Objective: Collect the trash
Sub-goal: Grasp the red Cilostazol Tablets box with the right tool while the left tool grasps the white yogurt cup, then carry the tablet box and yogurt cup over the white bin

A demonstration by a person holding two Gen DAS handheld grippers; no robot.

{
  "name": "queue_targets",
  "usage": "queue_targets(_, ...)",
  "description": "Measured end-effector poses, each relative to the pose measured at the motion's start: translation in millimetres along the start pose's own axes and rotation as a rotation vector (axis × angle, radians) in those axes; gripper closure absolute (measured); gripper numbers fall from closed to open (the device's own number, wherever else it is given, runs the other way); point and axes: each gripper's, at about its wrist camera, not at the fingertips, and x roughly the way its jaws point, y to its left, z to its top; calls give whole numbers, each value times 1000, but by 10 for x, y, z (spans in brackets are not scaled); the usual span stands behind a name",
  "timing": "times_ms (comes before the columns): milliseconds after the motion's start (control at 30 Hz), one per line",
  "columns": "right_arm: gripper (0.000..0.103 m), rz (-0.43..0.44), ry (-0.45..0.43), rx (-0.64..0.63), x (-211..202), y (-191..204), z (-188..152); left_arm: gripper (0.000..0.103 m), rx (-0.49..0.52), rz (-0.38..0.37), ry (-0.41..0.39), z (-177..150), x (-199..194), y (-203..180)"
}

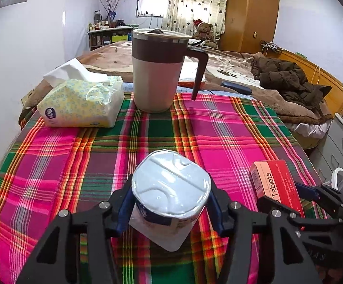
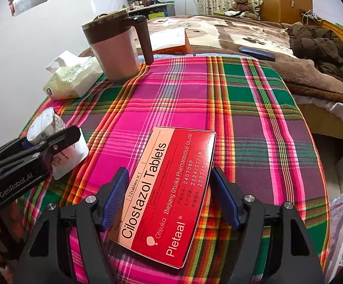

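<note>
Two pieces of trash are lying on the plaid-covered table, and I am working on both at once. My left tongs are pinching a small foil-lidded cup, the blue pads pressing on its two sides; the cup is tipping over, its dented white lid facing toward my camera and its paper label hanging below. From my right wrist view the same cup is showing at the left edge, with the black frame of the left tongs around it.

My right tongs are standing spread around the near part of a red Cilostazol Tablets box, which is lying flat on the cloth, just to the right of the cup. One blue pad is sitting on each side of the box, with a sliver of cloth showing between pad and cardboard, so I am not gripping it.

Beyond the cup, at the far edge of the table, a lidded mug with a dark band and dark handle is standing upright. Left of the mug, a soft tissue pack is lying with one sheet sticking up. Behind the mug, a bed with a brown blanket is stretching away.
</note>
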Motion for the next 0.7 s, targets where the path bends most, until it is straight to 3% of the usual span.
queue_targets(400,33,6,-41,26,-303,-142,-80,47,53,-3,-46,-82,-406,-273)
queue_targets(700,33,-29,-94,55,-731,-413,-212,47,101,-58,-77,-136,-712,-724)
